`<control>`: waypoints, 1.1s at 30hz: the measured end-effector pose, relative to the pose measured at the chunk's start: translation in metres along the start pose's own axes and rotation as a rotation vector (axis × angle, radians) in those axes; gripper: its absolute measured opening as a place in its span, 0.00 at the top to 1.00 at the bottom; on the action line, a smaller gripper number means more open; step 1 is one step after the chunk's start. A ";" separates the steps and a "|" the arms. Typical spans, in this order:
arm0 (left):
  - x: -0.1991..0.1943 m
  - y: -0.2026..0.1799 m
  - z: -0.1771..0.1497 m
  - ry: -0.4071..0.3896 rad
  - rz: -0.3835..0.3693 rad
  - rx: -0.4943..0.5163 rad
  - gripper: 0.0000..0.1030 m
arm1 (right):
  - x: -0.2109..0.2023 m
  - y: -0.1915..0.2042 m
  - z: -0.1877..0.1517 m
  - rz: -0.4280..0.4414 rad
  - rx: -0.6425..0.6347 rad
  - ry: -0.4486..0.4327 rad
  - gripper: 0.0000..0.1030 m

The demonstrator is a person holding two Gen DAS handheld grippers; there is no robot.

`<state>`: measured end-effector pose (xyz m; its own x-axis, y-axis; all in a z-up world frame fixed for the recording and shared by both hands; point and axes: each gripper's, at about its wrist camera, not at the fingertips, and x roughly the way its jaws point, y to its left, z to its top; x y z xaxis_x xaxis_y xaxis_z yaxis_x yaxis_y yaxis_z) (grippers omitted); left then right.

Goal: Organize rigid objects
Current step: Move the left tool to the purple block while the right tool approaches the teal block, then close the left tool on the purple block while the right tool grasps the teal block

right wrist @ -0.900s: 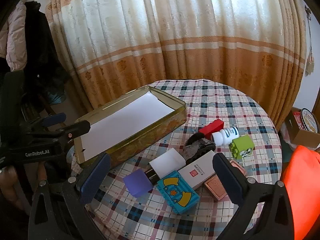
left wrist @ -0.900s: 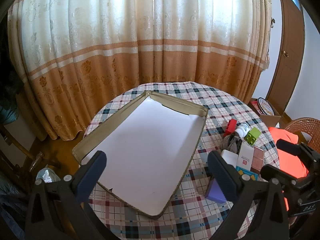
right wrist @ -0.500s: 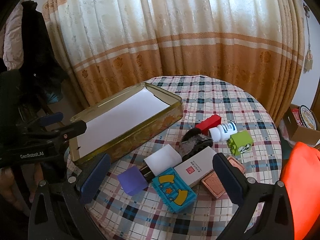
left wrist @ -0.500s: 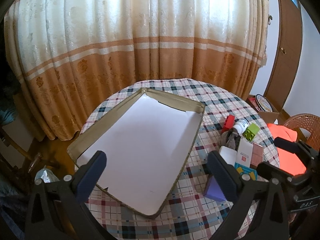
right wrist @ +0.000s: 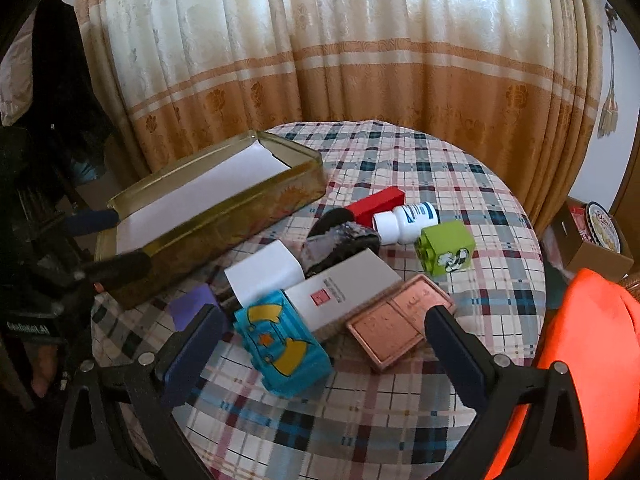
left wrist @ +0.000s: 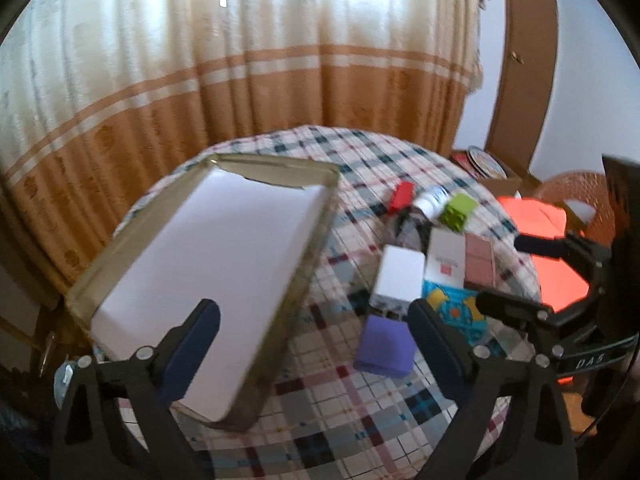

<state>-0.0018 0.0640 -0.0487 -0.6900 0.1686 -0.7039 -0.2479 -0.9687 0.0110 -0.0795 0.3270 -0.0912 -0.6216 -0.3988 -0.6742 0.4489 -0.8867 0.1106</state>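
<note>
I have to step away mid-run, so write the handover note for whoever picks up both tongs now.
Left tongs: open, empty, above the tin's near end.
Right tongs: open, empty, over the blue toy box.
Gold tin: holds only its white liner.
Still on the table: purple block, white boxes, pink compact, green brick, pill bottle, red block.
Done: nothing packed. Left: everything.

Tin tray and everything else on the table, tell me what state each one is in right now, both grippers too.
tin tray: lidless, holds only a white paper liner
pill bottle: lying on its side, cap on
green toy brick: tipped, studs facing sideways
red block: lying flat
pink case: closed, flat
blue toy block: lying on the cloth
left gripper: open, empty
right gripper: open, empty
</note>
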 end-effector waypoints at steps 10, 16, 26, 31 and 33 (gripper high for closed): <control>0.003 -0.012 -0.004 0.014 -0.027 0.048 0.35 | 0.014 0.008 -0.020 0.021 -0.037 0.047 0.19; 0.009 -0.024 -0.005 0.025 -0.038 0.080 0.52 | 0.019 0.014 -0.024 0.046 -0.060 0.052 0.28; 0.042 -0.020 -0.018 0.132 -0.100 0.017 0.51 | 0.035 0.022 -0.024 0.044 -0.068 0.061 0.45; 0.045 -0.018 -0.022 0.127 -0.128 -0.002 0.57 | 0.038 0.024 -0.028 0.056 -0.069 0.065 0.51; 0.045 -0.017 -0.022 0.123 -0.127 0.001 0.59 | 0.036 0.025 -0.027 0.057 -0.073 0.056 0.51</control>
<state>-0.0140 0.0846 -0.0960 -0.5649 0.2658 -0.7812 -0.3285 -0.9409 -0.0826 -0.0730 0.2973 -0.1324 -0.5577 -0.4325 -0.7085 0.5295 -0.8427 0.0977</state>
